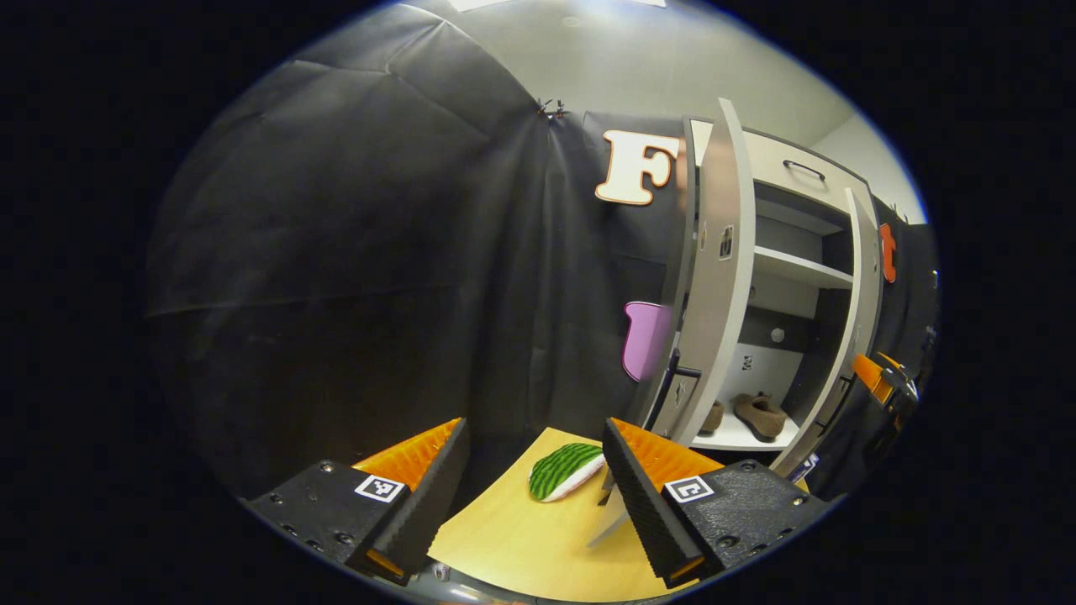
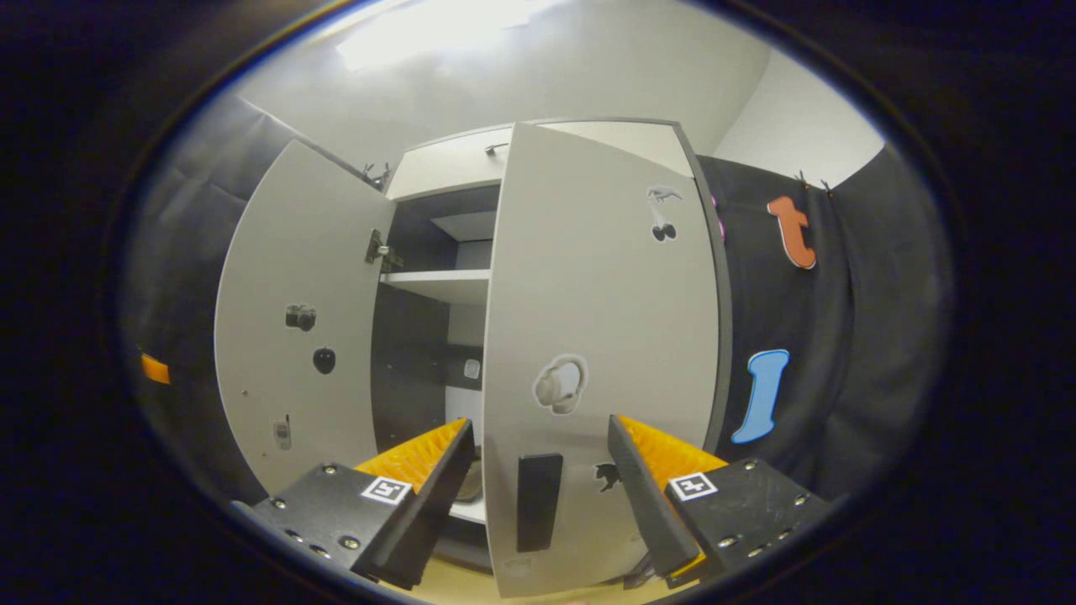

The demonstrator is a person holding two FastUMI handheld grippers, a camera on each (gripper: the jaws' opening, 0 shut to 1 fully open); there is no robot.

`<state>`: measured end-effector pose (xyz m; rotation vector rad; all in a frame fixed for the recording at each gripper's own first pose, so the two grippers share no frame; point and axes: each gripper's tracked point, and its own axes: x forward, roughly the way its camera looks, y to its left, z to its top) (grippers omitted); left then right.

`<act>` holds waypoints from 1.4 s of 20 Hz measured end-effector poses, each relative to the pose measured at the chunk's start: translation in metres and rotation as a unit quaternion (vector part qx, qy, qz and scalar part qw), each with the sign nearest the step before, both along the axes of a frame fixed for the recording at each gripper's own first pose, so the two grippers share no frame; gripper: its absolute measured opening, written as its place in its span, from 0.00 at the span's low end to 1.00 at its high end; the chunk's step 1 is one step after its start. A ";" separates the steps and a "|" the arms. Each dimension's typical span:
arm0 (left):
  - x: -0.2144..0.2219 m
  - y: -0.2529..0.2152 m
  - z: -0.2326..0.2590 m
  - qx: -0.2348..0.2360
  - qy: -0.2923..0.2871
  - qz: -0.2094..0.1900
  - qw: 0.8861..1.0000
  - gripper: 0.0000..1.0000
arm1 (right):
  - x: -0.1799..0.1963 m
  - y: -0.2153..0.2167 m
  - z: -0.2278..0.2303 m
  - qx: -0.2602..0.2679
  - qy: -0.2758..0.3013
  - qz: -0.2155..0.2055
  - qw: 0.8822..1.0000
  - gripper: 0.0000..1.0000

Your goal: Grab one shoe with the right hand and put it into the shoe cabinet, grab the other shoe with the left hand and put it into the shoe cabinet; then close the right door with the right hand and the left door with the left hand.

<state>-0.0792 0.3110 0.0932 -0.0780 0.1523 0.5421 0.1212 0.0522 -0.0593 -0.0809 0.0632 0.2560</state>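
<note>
1. Left hand-held gripper point(image 1: 534, 470): fingers spread wide apart with nothing between them. It hangs over the wooden counter point(image 1: 521, 546), to the left of the shoe cabinet point(image 1: 790, 277) and clear of it.
2. Green-and-white striped item point(image 1: 565, 470): lies flat on the counter between the left hand-held gripper's fingers in the picture, farther off, near the cabinet's left door. What it is cannot be told.
3. Left door point(image 1: 714, 277): stands open, swung outward from the cabinet, seen nearly edge-on in the left gripper view. In the right gripper view its inner face carries small stickers.
4. Shoes: one brown shoe point(image 1: 761, 416) rests on the cabinet's bottom shelf point(image 1: 740, 437), with a second shoe point(image 1: 713, 418) just beside it to the left, partly hidden behind the left door. Both are inside the cabinet.
5. Upper shelf point(image 1: 799, 267): bare surface showing inside the cabinet, above the shoes.
6. Right door point(image 2: 597, 353): partly closed, still angled out from the cabinet front, its outer face toward the right gripper view. A dark handle point(image 2: 538, 502) sits low on it.
7. Right hand-held gripper point(image 2: 538, 470): fingers wide apart, gripping nothing. It is directly in front of the right door, with the handle showing between the fingers; contact with the door cannot be told.
</note>
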 end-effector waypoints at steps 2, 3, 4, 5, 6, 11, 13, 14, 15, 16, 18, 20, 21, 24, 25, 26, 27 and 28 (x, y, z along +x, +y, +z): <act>0.017 0.010 0.007 0.003 -0.004 -0.002 1.000 0.94 | -0.003 0.002 0.003 0.005 -0.001 0.004 1.000 0.94; 0.024 0.015 0.011 0.008 -0.005 -0.002 1.000 0.94 | -0.006 0.001 0.004 0.007 -0.001 0.005 1.000 0.94; 0.031 0.020 0.016 0.016 -0.009 -0.003 1.000 0.97 | -0.009 0.002 0.006 0.009 -0.001 0.008 1.000 0.94; 0.037 0.025 0.024 0.024 -0.012 -0.004 1.000 0.94 | -0.013 0.001 0.008 0.010 -0.001 0.009 1.000 0.94; 0.043 0.029 0.029 0.030 -0.014 -0.003 0.999 0.93 | -0.016 0.000 0.009 0.010 -0.001 0.009 1.000 0.94; 0.092 0.038 0.042 0.045 -0.027 -0.012 0.999 0.94 | -0.035 -0.010 0.016 0.017 0.000 0.007 1.000 0.94; 0.109 0.034 0.041 0.042 -0.025 -0.021 0.999 0.94 | -0.041 -0.016 0.017 0.018 0.001 0.002 1.000 0.95; 0.117 0.032 0.039 0.039 -0.025 -0.026 0.999 0.94 | -0.045 -0.020 0.018 0.019 0.000 -0.002 1.000 0.94; 0.126 0.029 0.033 0.036 -0.022 -0.031 0.999 0.94 | -0.048 -0.023 0.019 0.019 0.001 -0.003 1.000 0.94; 0.133 0.027 0.027 0.034 -0.017 -0.036 0.999 0.94 | -0.050 -0.025 0.019 0.018 0.002 -0.005 1.000 0.94; 0.143 0.022 0.018 0.031 -0.006 -0.045 0.998 0.94 | -0.054 -0.033 0.020 0.012 0.001 -0.013 1.000 0.95; 0.152 0.015 0.014 0.022 -0.005 -0.058 0.998 0.94 | -0.055 -0.041 0.022 0.007 -0.001 -0.022 1.000 0.95; 0.157 0.011 0.011 0.016 -0.005 -0.065 0.998 0.94 | -0.056 -0.043 0.023 0.006 -0.001 -0.024 1.000 0.95; 0.161 0.010 0.003 0.024 0.006 -0.067 0.997 0.92 | -0.058 -0.051 0.025 0.004 -0.002 -0.033 0.999 0.95; 0.163 0.010 0.001 0.026 0.009 -0.070 0.997 0.92 | -0.057 -0.052 0.025 0.004 -0.001 -0.035 0.999 0.95; 0.163 0.008 0.000 0.027 0.012 -0.073 0.997 0.92 | -0.056 -0.054 0.024 0.003 -0.001 -0.037 0.999 0.95; 0.165 0.006 -0.001 0.026 0.012 -0.078 0.997 0.92 | -0.055 -0.056 0.023 0.000 0.001 -0.039 0.999 0.94; 0.166 0.004 -0.001 0.025 0.012 -0.085 0.996 0.91 | -0.054 -0.058 0.021 -0.003 0.003 -0.041 0.999 0.94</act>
